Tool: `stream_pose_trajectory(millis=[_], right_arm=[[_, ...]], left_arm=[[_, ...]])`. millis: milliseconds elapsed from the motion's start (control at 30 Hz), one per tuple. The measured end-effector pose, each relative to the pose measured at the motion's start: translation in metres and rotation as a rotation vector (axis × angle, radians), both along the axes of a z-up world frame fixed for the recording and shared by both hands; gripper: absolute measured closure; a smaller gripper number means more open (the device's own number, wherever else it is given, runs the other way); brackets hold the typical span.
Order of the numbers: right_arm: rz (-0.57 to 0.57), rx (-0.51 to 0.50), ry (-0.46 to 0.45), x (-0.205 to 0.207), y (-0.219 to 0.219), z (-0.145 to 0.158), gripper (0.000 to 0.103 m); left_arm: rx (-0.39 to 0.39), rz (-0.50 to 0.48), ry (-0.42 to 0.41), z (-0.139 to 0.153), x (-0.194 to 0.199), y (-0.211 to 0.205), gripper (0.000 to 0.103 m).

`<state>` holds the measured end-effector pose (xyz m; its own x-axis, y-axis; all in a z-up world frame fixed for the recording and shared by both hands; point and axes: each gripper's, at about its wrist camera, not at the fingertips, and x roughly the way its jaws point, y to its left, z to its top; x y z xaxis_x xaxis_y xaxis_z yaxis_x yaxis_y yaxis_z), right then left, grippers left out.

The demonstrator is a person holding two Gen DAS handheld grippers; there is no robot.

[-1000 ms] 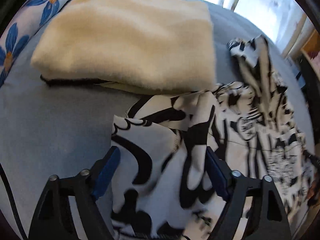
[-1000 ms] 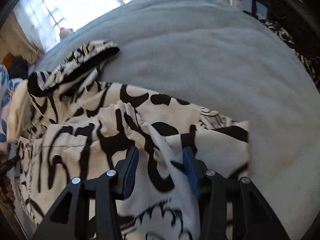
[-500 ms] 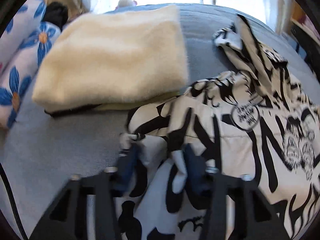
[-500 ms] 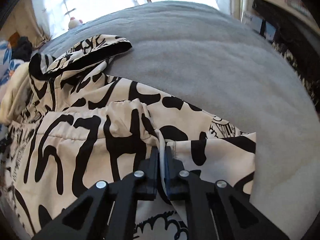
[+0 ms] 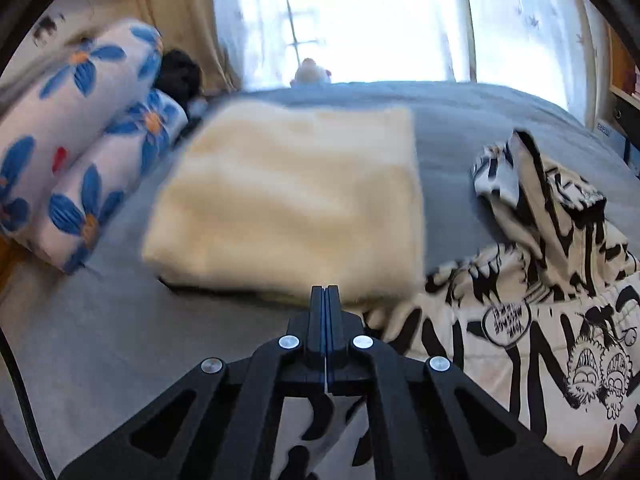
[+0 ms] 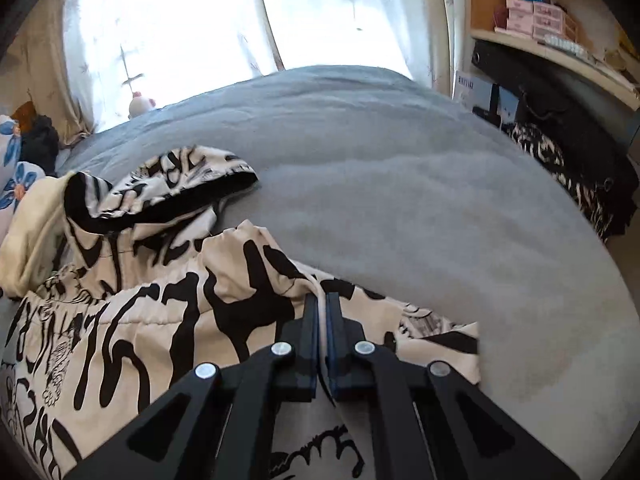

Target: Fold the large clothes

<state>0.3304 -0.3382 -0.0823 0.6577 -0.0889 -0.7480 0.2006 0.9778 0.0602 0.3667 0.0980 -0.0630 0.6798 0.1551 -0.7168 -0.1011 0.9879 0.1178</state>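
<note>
Left wrist view. Left gripper (image 5: 326,290): black two-finger tongs with blue pads, jaws pressed flat together after just closing. No cloth shows between the tips; the printed fabric passes beneath the gripper frame, and whether any is caught lower down cannot be told. Black-and-white printed hoodie (image 5: 532,320): cream ground with black lettering and cartoon figures, lying rumpled on the right side of the grey bedcover (image 5: 72,344), its hood (image 5: 520,176) raised at the far end. Folded cream fleece blanket (image 5: 288,204): flat on the bedcover ahead of the tongs, its near right corner touching or overlapping the hoodie's edge. Floral pillows (image 5: 76,152): white with blue flowers, two stacked at the left edge. Dark bundle (image 5: 178,76): behind the pillows, too blurred to name. Small pale toy (image 5: 310,74): at the far edge of the bed, before the sheer curtain (image 5: 360,20).

Right wrist view. Right gripper (image 6: 321,300): same build, jaws just closed and pinching a raised ridge of the hoodie (image 6: 160,320), a thin fold of cloth showing between the pads. The garment spreads to the left and under the gripper, hood (image 6: 168,188) lying farther off. Grey bedcover (image 6: 400,200): bare to the right. Wooden shelf (image 6: 560,52): upper right, holding pink boxes (image 6: 532,20).
</note>
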Motion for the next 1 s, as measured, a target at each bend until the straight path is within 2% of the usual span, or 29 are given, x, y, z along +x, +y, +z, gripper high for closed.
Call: stream_pose_trajectory(millis=[67,100,233,433,500,533,567,667,767,833,933,1000], right_arm=[[-0.013,0.01,0.033,0.003,-0.001,-0.011,0.1],[-0.016,0.021,0.043,0.004,-0.002,-0.015,0.1],[-0.02,0.105,0.07,0.004,-0.014,-0.027,0.1],[-0.016,0.14,0.098,0.004,-0.016,-0.036,0.099],[-0.014,0.149,0.101,0.004,-0.017,-0.038,0.099],[-0.013,0.151,0.101,0.004,-0.017,-0.039,0.099],[-0.013,0.153,0.102,0.005,-0.017,-0.04,0.099],[-0.011,0.159,0.105,0.006,-0.019,-0.043,0.099],[-0.011,0.157,0.109,0.006,-0.018,-0.044,0.099],[-0.01,0.152,0.111,0.006,-0.017,-0.045,0.099],[-0.009,0.147,0.109,0.005,-0.016,-0.045,0.099],[-0.012,0.136,0.104,0.003,-0.015,-0.043,0.099]], left_arm=[[-0.156,-0.068,0.079,-0.016,0.005,0.006,0.103],[-0.188,-0.082,0.086,-0.02,0.006,0.008,0.103],[-0.227,-0.112,0.092,-0.027,0.011,0.02,0.095],[-0.327,-0.165,0.116,-0.028,0.018,0.031,0.083],[-0.384,-0.192,0.121,-0.026,0.019,0.037,0.07],[-0.412,-0.2,0.13,-0.026,0.02,0.037,0.054],[-0.431,-0.208,0.138,-0.027,0.02,0.039,0.05],[-0.423,-0.227,0.152,-0.028,0.019,0.037,0.049],[-0.381,-0.249,0.234,-0.043,0.024,0.026,0.049],[-0.306,-0.262,0.261,-0.051,0.024,0.014,0.049],[-0.239,-0.289,0.239,-0.054,0.019,-0.001,0.098],[-0.128,-0.278,0.189,-0.049,0.011,-0.017,0.099]])
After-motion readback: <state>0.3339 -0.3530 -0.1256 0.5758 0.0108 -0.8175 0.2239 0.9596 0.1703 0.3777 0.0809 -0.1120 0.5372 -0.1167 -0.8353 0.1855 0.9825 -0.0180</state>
